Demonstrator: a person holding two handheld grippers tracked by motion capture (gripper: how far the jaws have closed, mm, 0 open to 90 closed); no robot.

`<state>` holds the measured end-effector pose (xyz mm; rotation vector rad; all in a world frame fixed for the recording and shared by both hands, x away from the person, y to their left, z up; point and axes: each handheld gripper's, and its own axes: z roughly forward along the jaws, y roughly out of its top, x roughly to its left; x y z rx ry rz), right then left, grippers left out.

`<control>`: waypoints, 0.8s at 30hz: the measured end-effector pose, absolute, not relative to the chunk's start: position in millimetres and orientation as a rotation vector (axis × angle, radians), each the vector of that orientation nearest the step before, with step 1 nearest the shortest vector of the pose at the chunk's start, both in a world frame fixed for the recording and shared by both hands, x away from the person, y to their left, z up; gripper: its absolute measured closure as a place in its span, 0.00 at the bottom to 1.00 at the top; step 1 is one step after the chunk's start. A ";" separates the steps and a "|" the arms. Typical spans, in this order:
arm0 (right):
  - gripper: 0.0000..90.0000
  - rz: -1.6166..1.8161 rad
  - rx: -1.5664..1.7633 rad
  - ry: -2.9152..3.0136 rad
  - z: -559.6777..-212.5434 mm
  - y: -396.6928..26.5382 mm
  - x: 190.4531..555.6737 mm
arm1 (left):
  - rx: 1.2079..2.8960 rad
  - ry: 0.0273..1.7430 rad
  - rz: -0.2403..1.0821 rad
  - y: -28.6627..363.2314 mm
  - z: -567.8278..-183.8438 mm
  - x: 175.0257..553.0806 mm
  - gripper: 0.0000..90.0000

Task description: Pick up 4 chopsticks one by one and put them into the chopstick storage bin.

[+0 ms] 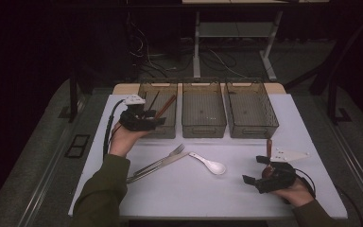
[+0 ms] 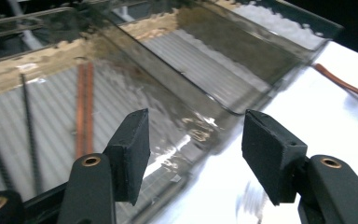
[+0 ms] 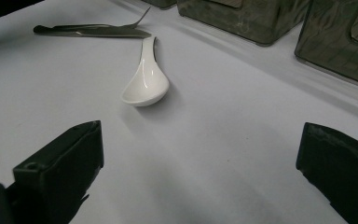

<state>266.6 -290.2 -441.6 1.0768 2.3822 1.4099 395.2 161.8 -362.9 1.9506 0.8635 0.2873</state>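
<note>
White table: three bins in a row along far edge; fork, knife, white spoon mid-table, toward the near-left corner.

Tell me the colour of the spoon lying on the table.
White and glossy. The spoon shows best in the right gripper view, lying beside the fork.

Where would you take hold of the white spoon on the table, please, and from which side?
Probably by the handle of the white spoon, coming from above with the jaws across it: the handle is narrow and points toward the fork, while the bowl is wide and rounded.
</note>
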 end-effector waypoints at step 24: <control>0.01 1.417 1.062 2.383 -440.7 -289.4 265.8 | 1.968 0.690 0.218 159.7 -405.0 313.1 0.20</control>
